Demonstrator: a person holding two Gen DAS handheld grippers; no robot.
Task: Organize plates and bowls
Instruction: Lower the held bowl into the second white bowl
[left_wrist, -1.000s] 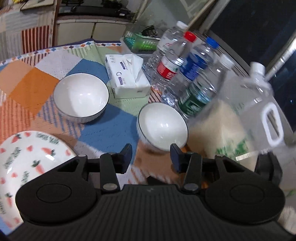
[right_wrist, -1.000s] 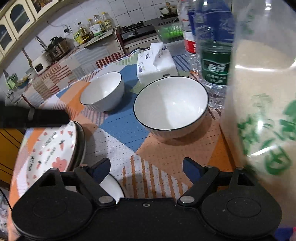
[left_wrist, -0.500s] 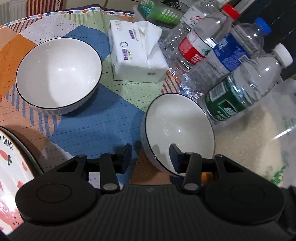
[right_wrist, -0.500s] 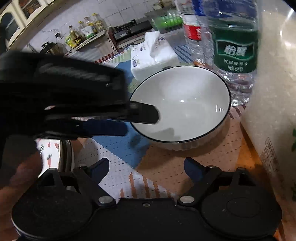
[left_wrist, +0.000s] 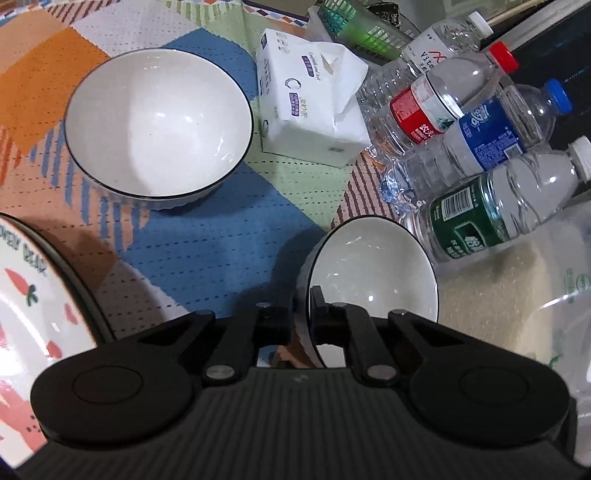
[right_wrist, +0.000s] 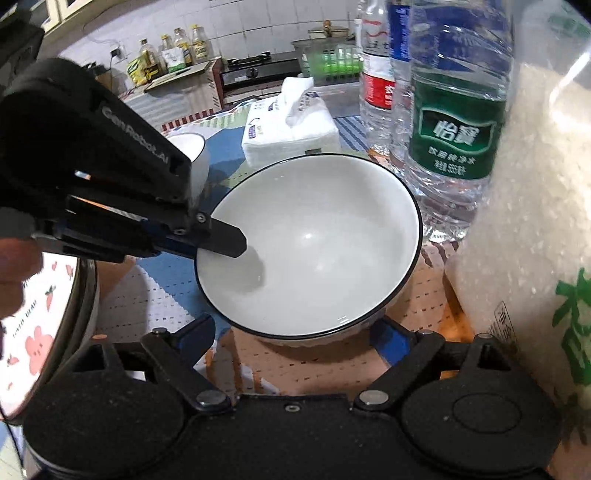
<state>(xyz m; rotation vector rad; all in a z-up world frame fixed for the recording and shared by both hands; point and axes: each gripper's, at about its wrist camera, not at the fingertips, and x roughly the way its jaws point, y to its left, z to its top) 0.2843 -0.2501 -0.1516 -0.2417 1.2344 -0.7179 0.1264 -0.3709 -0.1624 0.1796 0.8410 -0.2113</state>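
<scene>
Two white bowls with dark rims sit on the patchwork cloth. My left gripper (left_wrist: 301, 314) is shut on the left rim of the near bowl (left_wrist: 373, 273), one finger inside and one outside. In the right wrist view that gripper (right_wrist: 221, 242) reaches in from the left, with a finger (right_wrist: 225, 240) lying against the inner wall of the near bowl (right_wrist: 314, 251). My right gripper (right_wrist: 291, 332) stands open at the bowl's near side, fingers spread on either flank and not pressing on it. The far bowl (left_wrist: 159, 122) stands free. A printed plate (left_wrist: 33, 302) lies at the left.
A tissue pack (left_wrist: 310, 107) lies behind the bowls. Several water bottles (left_wrist: 480, 206) crowd the right side, close to the near bowl. A clear bag of rice (right_wrist: 528, 221) stands hard against the bowl's right. A green basket (left_wrist: 362, 26) is at the back.
My left gripper came down over the near bowl's left rim and closed on it. The right gripper crept a little closer to the bowl and stayed open.
</scene>
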